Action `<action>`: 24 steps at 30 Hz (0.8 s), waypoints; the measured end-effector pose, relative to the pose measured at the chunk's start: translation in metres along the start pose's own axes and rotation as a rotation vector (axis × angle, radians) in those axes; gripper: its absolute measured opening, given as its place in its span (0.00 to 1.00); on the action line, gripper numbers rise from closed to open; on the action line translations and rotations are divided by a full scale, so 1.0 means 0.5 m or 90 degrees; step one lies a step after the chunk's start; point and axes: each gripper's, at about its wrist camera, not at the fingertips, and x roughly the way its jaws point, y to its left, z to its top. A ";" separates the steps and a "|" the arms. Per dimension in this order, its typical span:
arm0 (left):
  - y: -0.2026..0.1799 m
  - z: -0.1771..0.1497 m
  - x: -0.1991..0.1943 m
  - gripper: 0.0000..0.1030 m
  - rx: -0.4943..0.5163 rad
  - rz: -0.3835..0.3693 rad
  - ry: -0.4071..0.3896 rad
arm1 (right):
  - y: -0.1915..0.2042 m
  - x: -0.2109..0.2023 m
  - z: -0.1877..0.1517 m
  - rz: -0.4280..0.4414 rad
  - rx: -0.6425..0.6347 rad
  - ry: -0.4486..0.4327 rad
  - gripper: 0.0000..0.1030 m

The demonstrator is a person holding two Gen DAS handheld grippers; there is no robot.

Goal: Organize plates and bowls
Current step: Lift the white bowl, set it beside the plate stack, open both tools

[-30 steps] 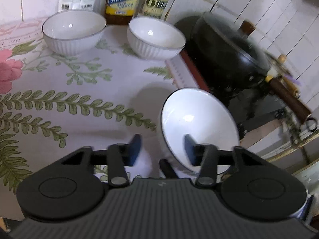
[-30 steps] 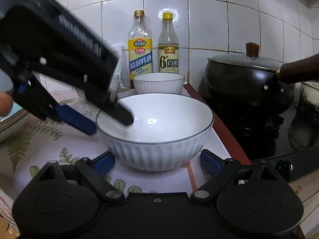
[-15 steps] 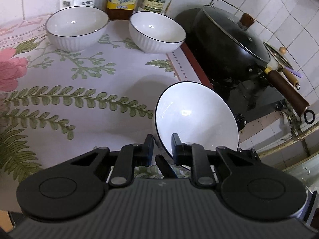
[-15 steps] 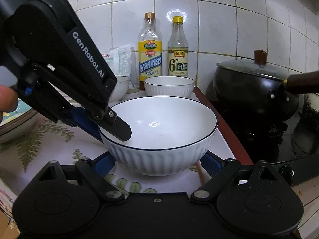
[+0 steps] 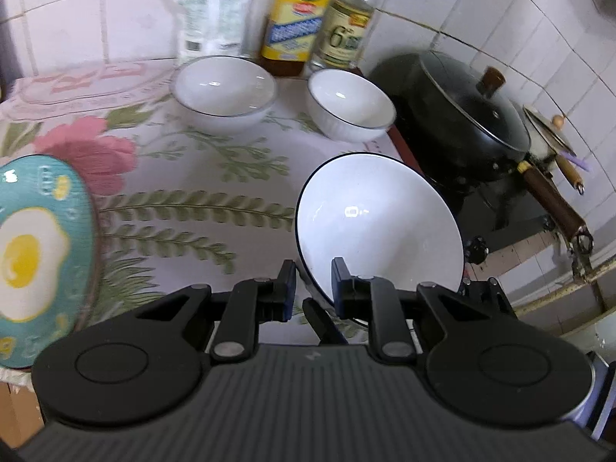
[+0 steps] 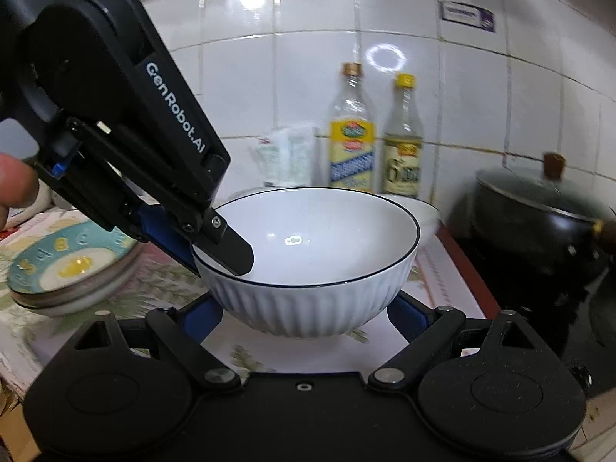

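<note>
Two grippers share one bowl (image 6: 313, 261): white, glazed smooth inside, ribbed on its outer wall, with a thin dark line round the lip. It hangs clear of the flowered cloth (image 5: 200, 177), between my hands and near the cloth's stove-side edge. My left gripper (image 5: 313, 288) has just closed on the near-left part of the rim, one finger inside the bowl and one outside, the pads pinching the thin wall. My right gripper (image 6: 304, 315) stands with its blue pads (image 6: 408, 313) wide apart at either side of the bowl's lower wall; whether they press on it or only flank it I cannot tell.

A bowl is round, so it has no long axis to line up; what counts is its mouth, which faces up and tips a little toward my left. My guess is it goes to join the other bowls. They lie straight ahead of my fingers, toward the tiled wall: a wider white bowl (image 5: 223, 90) and, just beside it, a smaller white bowl (image 5: 350, 106), both upright and apart from each other. The nesting will want the held bowl level over its mate.

Off to my left sits a teal plate (image 5: 34, 246) printed with a fried egg, on top of a stack. To the right is a lidded black pot (image 5: 466, 111) on the stove. Two bottles (image 6: 352, 142) stand against the wall.
</note>
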 end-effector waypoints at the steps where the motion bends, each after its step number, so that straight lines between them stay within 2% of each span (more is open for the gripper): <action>1: 0.012 0.000 -0.010 0.17 -0.011 0.002 -0.002 | 0.010 0.001 0.006 0.008 -0.003 -0.001 0.92; 6: 0.073 -0.003 -0.046 0.17 -0.030 0.019 -0.015 | 0.060 0.008 0.025 0.049 -0.023 -0.005 0.92; 12: 0.138 -0.008 -0.037 0.17 -0.076 0.054 -0.018 | 0.101 0.058 0.022 0.106 -0.034 0.011 0.92; 20: 0.176 -0.023 0.004 0.17 -0.111 0.057 -0.013 | 0.118 0.100 -0.003 0.117 -0.045 0.042 0.92; 24: 0.165 -0.010 0.036 0.17 -0.081 0.069 -0.012 | 0.106 0.130 -0.007 0.109 -0.051 0.052 0.92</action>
